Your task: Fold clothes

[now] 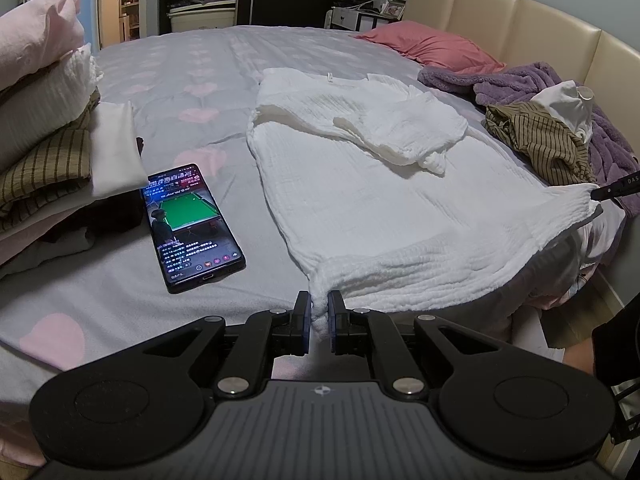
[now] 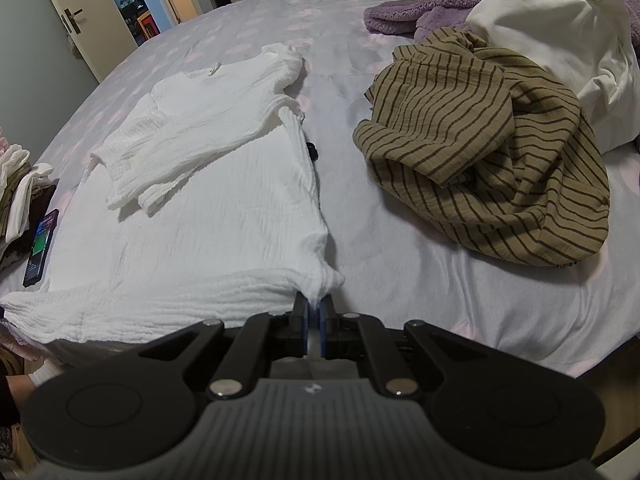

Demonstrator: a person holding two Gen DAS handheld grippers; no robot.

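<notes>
Nearby — phone [image 1: 193, 222], striped garment [image 2: 492, 152], perhaps trousers.

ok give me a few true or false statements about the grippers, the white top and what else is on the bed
1. The left gripper is shut on a hem corner of the white crinkled cotton top. True.
2. The right gripper is open above the bed. False: it is shut on the other hem corner.
3. A lit black smartphone lies on the bedsheet beside the top. True.
4. The olive striped garment is neatly folded. False: it lies crumpled.
</notes>
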